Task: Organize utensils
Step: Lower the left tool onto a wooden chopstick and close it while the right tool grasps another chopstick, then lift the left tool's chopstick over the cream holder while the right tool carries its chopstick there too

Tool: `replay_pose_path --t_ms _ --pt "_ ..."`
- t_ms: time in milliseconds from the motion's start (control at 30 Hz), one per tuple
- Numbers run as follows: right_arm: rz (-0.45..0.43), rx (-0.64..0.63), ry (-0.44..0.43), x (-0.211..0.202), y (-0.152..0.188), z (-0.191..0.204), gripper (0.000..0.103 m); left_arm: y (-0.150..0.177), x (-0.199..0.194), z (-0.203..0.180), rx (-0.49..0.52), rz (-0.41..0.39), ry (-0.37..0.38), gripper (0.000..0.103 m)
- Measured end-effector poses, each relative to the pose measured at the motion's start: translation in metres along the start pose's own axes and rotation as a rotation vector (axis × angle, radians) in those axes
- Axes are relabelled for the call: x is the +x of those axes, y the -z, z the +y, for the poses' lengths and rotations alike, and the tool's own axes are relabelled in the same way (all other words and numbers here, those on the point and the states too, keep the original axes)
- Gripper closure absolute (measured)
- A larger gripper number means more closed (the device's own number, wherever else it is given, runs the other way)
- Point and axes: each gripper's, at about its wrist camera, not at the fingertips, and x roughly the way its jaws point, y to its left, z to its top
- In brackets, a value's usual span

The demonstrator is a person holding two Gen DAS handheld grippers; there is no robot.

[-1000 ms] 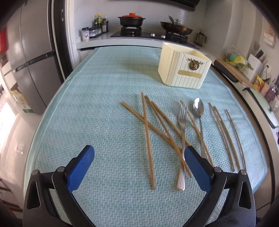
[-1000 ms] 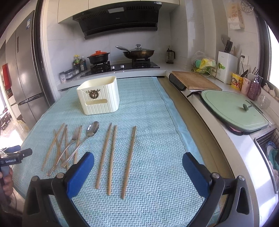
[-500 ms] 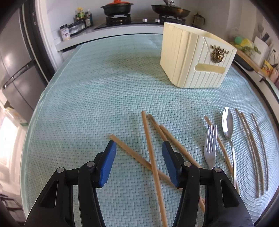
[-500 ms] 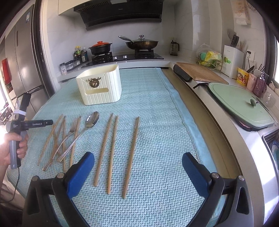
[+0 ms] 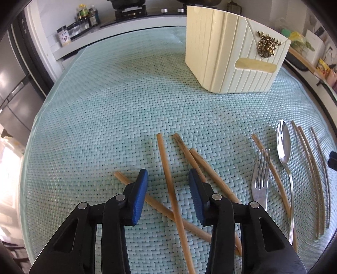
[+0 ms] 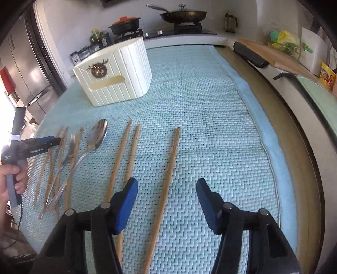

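Wooden chopsticks, a fork (image 5: pixel 260 175) and a spoon (image 5: pixel 283 145) lie on a pale green woven mat (image 5: pixel 126 105). A cream utensil holder (image 5: pixel 231 54) stands upright behind them. My left gripper (image 5: pixel 168 187) is low over the crossed chopsticks. Its jaws are closing around one chopstick (image 5: pixel 165 160), and the pads are clear of it. In the right wrist view my right gripper (image 6: pixel 166 202) straddles a lone chopstick (image 6: pixel 171 156), its jaws closing without touching it. The holder (image 6: pixel 113 78), spoon (image 6: pixel 98 134) and left gripper (image 6: pixel 52 140) show at the left there.
Two more chopsticks (image 6: pixel 126 151) lie just left of my right gripper. A hand (image 6: pixel 12 179) holds the left tool. Behind the mat is a stove with a pan (image 6: pixel 183 14). A cutting board (image 6: pixel 273 54) lies on the counter to the right, and a fridge (image 6: pixel 27 69) stands far left.
Both grippers have dropped toward the mat and moved forward over the chopsticks. Both sets of jaws have narrowed from wide open, the left first, the right in the last half second.
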Motion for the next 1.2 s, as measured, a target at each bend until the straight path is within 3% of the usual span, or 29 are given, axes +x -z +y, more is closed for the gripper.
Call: replay_pose_path --t_ms 233,300,400,500,567,633,700,900,1200 --pt "0.109 -0.090 0.068 0.039 -0.036 0.016 0.065 -0.010 0.005 0.008 -0.005 0.028 0.047 0.064" --pt "0.119 -0.090 0.078 0.044 -0.043 0.018 0.076 -0.010 0.006 0.011 -0.019 0.030 0.051 0.064" --pt "0.090 -0.091 0.102 0.049 -0.045 0.019 0.086 -0.009 0.007 0.012 -0.020 0.021 0.046 0.065" --pt "0.053 -0.093 0.112 0.049 -0.044 0.022 0.088 -0.008 0.007 0.004 0.001 0.012 0.045 0.073" --pt "0.026 -0.101 0.106 0.048 -0.042 0.026 0.092 -0.009 0.008 0.001 0.004 0.005 0.049 0.080" --pt "0.012 -0.089 0.105 0.050 -0.044 0.026 0.096 -0.013 0.010 0.002 0.001 -0.004 0.048 0.094" --pt "0.004 -0.078 0.094 0.051 -0.050 0.021 0.097 -0.014 0.011 0.004 -0.009 -0.012 0.052 0.097" --pt "-0.037 -0.029 0.007 0.056 -0.064 0.010 0.097 -0.017 -0.001 0.016 -0.075 -0.058 0.076 0.099" --pt "-0.186 -0.040 -0.107 -0.017 -0.074 0.025 0.097 -0.012 -0.091 0.023 -0.082 -0.217 0.135 0.099"
